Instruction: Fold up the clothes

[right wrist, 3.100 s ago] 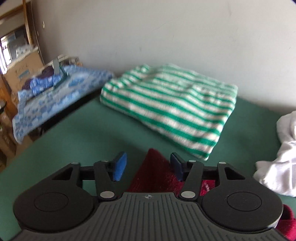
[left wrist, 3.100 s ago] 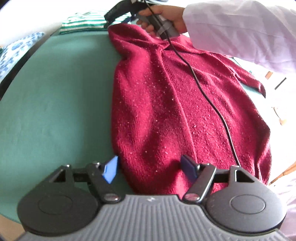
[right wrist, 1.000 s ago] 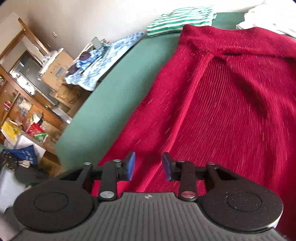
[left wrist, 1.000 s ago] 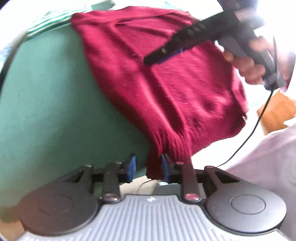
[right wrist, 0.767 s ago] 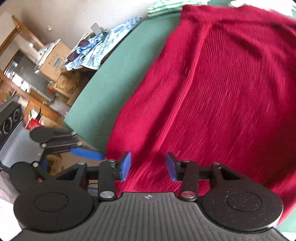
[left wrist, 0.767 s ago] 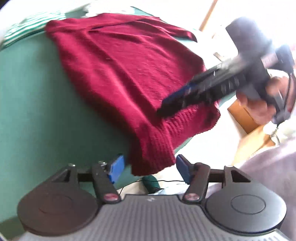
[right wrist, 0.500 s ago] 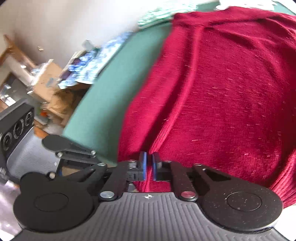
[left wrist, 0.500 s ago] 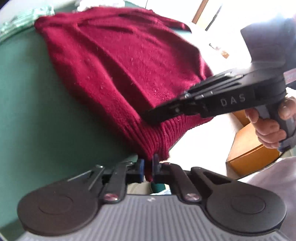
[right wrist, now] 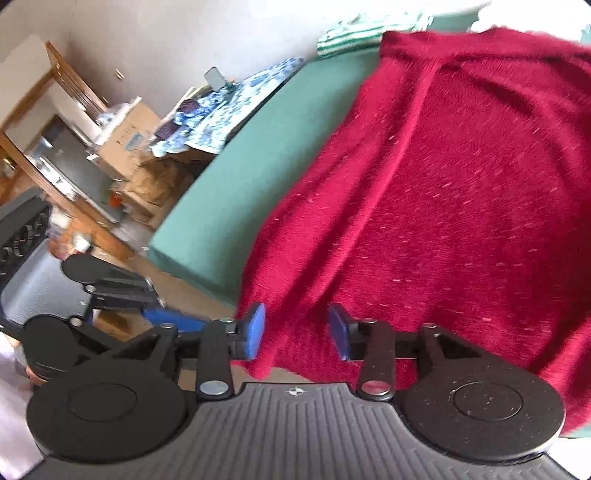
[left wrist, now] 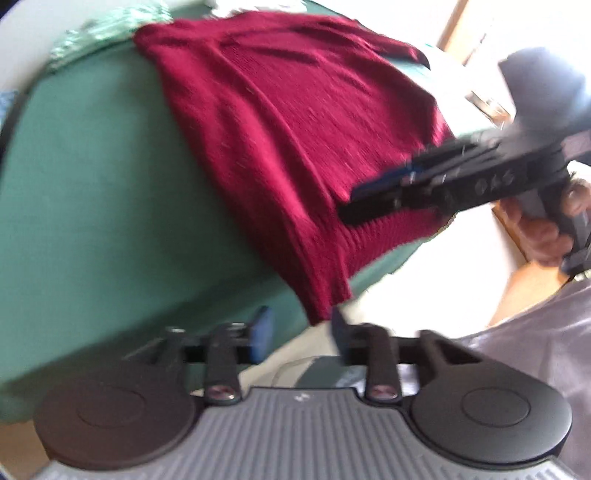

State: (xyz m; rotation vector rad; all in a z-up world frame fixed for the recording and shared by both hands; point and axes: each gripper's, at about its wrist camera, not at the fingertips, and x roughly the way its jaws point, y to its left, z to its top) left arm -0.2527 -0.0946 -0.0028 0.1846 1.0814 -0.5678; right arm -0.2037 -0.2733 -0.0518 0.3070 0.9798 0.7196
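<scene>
Both claws, pinched on the red sweater's [left wrist: 295,147] hem half a second ago, are opening. Left claw [left wrist: 299,332] tilts steeply down below its hanging corner; right claw [right wrist: 295,328] straddles the hem on the green table [left wrist: 92,184].

Your sweater [right wrist: 443,177] spread on the table [right wrist: 236,184], hem overhanging its near edge, striped garment [right wrist: 354,29] at the far edge

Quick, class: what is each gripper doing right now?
Left gripper: opening, just off the red sweater hem.
Right gripper: opening, sweater hem between its jaws.
</scene>
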